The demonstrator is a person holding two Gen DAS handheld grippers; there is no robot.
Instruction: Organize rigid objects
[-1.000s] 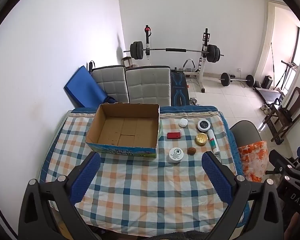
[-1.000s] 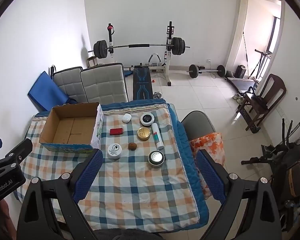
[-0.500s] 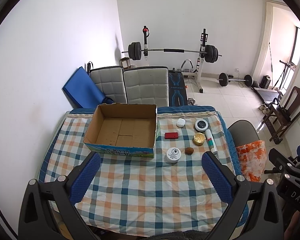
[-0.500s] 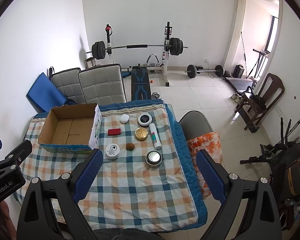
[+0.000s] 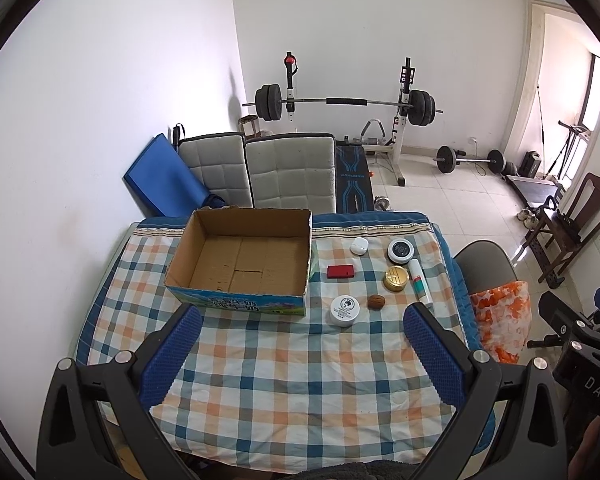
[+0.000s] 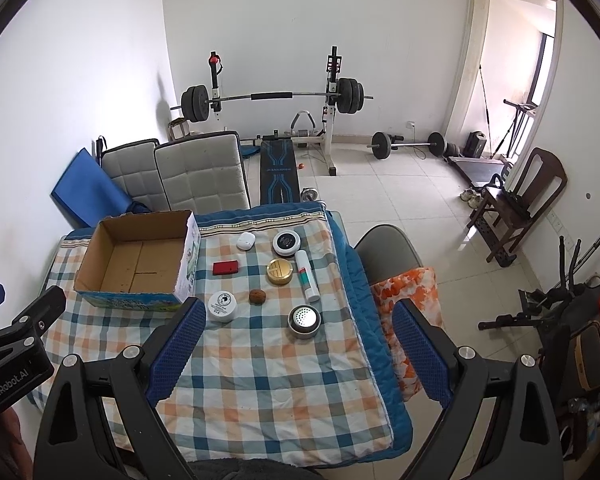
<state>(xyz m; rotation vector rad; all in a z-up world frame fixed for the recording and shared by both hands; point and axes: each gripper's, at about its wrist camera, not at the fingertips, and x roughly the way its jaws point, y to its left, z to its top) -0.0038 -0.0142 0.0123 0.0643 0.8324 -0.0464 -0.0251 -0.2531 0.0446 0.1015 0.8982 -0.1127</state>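
Both grippers, left (image 5: 302, 350) and right (image 6: 296, 344), gape wide, empty. Box (image 6: 136, 260) empty. Start with jar (image 6: 222, 306) beside box; descend straight, grip its sides.

Checked-cloth table (image 5: 300, 380) with cardboard box (image 5: 240, 260), jars, tins, tube, walnut (image 5: 376, 302).

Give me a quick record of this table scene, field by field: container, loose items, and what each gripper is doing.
container: cardboard box, open, nothing inside
loose items: white jar, walnut, red case, gold tin, white tube, black-lidded jar, white pod, perforated metal lid
surface: checked tablecloth
left gripper: open, holding nothing
right gripper: open, holding nothing
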